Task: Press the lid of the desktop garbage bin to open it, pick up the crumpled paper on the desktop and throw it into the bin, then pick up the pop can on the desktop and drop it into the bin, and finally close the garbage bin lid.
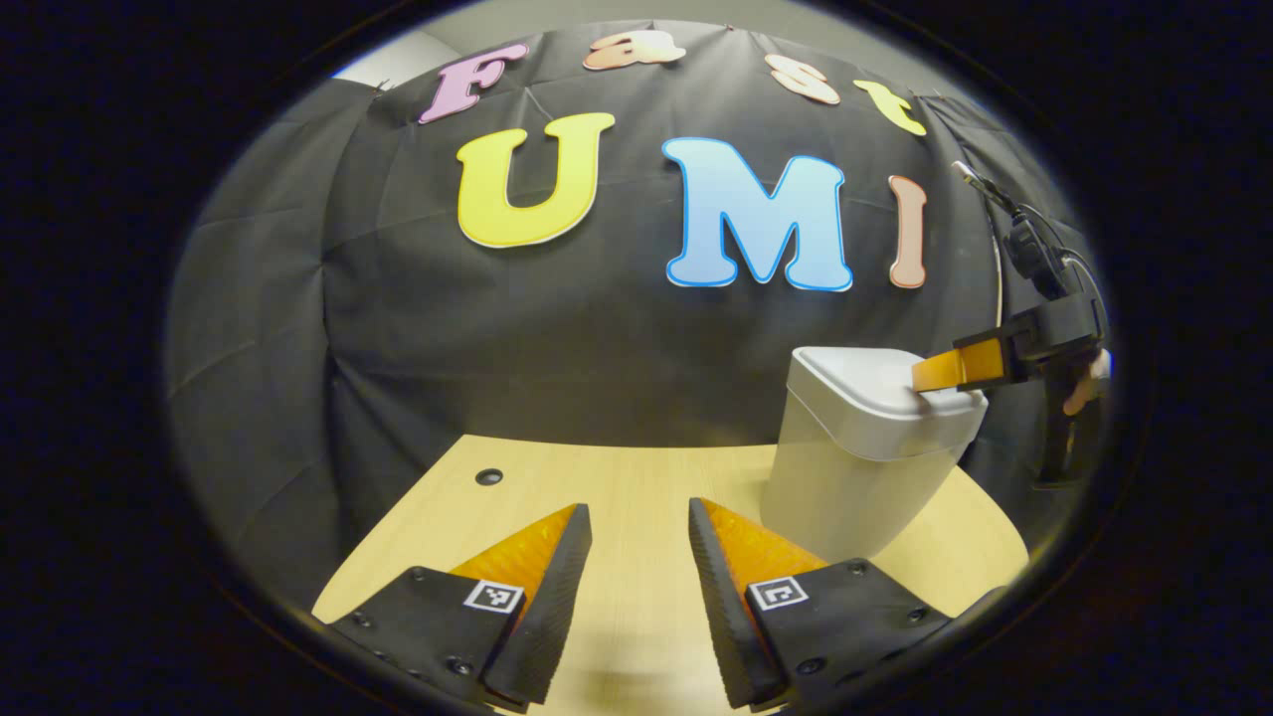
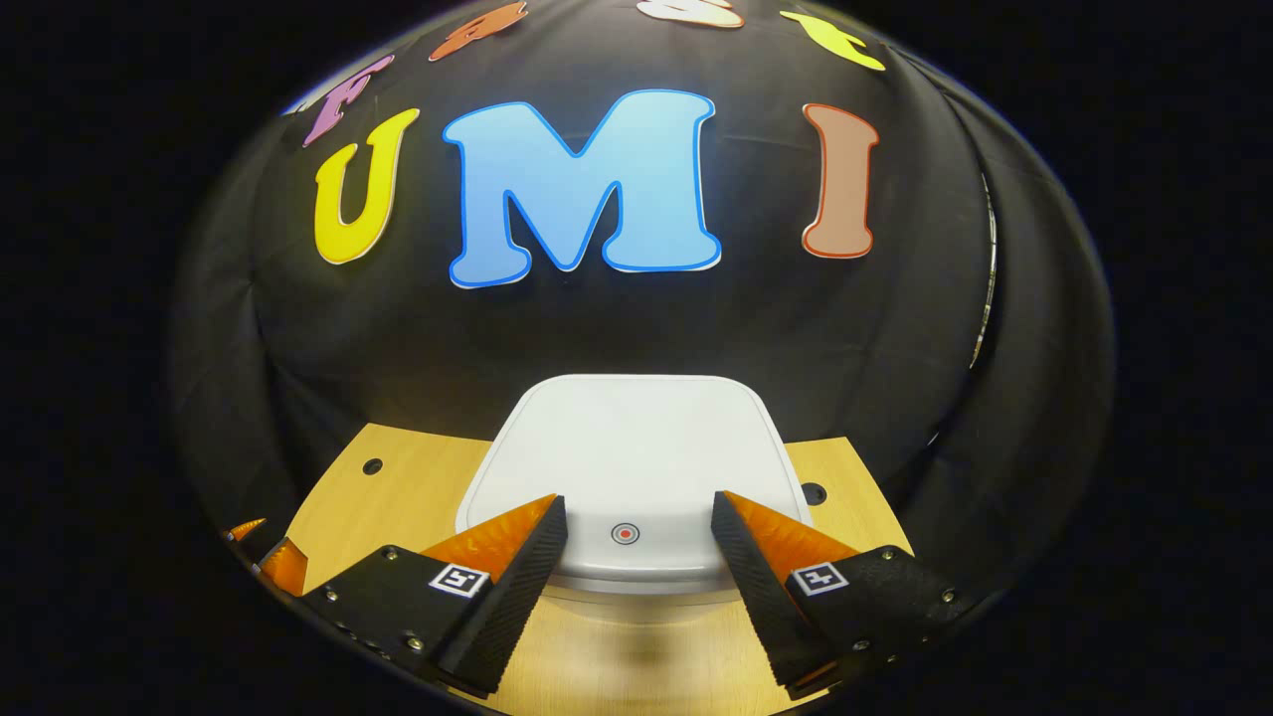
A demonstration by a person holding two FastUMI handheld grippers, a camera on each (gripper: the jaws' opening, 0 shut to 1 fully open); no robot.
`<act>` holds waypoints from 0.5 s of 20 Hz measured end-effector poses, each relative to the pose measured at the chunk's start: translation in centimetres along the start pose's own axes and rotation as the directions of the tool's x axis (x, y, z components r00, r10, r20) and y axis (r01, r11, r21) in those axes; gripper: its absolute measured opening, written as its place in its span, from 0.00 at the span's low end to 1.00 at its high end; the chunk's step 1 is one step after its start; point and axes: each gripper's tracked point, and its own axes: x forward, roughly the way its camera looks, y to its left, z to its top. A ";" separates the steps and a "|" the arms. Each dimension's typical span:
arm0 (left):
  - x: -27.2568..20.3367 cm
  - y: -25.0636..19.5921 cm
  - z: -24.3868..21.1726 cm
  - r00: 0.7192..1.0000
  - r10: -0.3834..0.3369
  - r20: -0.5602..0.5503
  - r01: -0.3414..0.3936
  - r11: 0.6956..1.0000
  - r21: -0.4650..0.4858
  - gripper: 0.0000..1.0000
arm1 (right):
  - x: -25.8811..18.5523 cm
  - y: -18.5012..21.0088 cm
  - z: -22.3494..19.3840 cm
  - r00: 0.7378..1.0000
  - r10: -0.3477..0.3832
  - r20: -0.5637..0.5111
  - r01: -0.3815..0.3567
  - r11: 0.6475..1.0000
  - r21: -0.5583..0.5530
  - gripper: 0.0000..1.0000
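Hovering over the bin: right gripper has fingers spread, empty, straddling the lid's front edge with the round button between the tips. Lid down and flat. Bin stands upright, long axis vertical, near the table's back right corner. Left gripper is low over bare tabletop, fingers spread, holding nothing, bin just to its right. Open table ahead and left, up to the back edge.
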 end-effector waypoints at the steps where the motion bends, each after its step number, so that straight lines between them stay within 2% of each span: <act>1: 0.1 0.0 -0.1 1.000 -0.001 -0.001 0.001 1.000 -0.001 0.67 | 0.0 0.0 -0.1 1.000 -0.005 0.002 0.005 1.000 -0.001 0.95; 6: 0.5 -0.1 -0.4 1.000 -0.013 -0.010 0.013 1.000 -0.011 0.68 | 0.1 -0.1 -0.3 0.998 -0.037 0.051 0.036 0.999 0.005 0.95; 10: 1.0 -0.6 -0.7 0.999 -0.029 -0.019 0.029 0.999 -0.013 0.67 | 0.3 0.0 -0.8 0.997 -0.033 0.074 0.032 0.999 0.014 0.95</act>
